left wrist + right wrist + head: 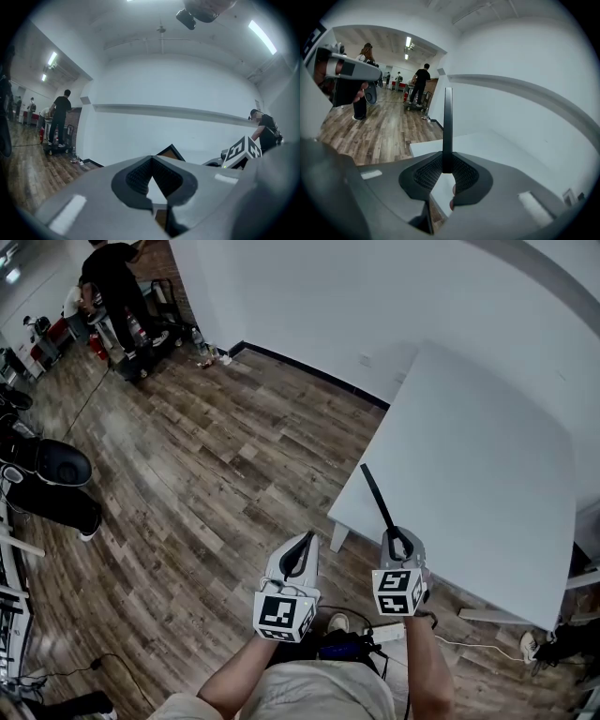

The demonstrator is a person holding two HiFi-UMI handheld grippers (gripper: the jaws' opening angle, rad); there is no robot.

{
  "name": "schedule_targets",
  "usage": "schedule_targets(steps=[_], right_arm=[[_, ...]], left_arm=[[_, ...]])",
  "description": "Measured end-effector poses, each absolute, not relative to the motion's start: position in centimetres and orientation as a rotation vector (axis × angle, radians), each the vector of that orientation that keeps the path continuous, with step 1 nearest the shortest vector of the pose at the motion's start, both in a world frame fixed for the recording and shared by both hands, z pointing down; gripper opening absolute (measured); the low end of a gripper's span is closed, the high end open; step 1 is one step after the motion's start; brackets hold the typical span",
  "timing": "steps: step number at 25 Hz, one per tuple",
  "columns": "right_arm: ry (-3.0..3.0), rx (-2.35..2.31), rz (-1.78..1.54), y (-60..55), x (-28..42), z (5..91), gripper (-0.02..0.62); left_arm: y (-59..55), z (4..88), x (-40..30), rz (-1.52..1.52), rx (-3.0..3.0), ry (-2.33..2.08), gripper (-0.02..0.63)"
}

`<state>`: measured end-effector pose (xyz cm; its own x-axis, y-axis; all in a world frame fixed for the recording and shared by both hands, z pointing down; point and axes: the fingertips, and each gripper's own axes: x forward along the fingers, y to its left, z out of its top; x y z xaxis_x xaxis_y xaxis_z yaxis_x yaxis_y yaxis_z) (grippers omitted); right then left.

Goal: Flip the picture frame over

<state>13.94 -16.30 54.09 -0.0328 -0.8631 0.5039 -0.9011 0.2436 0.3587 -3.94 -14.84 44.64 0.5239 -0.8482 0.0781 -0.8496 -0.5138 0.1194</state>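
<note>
My right gripper point(394, 536) is shut on a thin dark picture frame point(378, 498), held in the air edge-on over the near corner of the white table point(487, 465). In the right gripper view the frame point(447, 122) rises as a narrow black strip from between the pads, above the table point(487, 145). My left gripper point(302, 546) hangs beside it to the left over the wooden floor, shut with nothing in it. The left gripper view shows the closed jaw tips point(151, 159), with a corner of the frame point(171, 152) and the right gripper's marker cube point(241, 152) behind them.
Wood floor point(206, 456) spreads to the left of the table. Dark gear and a round black object point(52, 470) lie at the left edge. A person in black point(112, 277) stands by a cart far off. A white wall point(309, 296) runs behind the table.
</note>
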Motion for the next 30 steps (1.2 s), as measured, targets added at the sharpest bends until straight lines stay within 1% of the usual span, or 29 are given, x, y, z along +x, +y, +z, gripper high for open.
schedule_targets(steps=[18, 30], right_arm=[[-1.515, 1.364, -0.402, -15.8, 15.2, 56.4, 0.087], [-1.361, 1.223, -0.449, -14.8, 14.9, 59.3, 0.087]], left_arm=[[-14.8, 44.7, -3.7, 0.022, 2.613, -1.466, 0.002], [-14.2, 44.8, -4.0, 0.023, 2.615, -1.460, 0.002]])
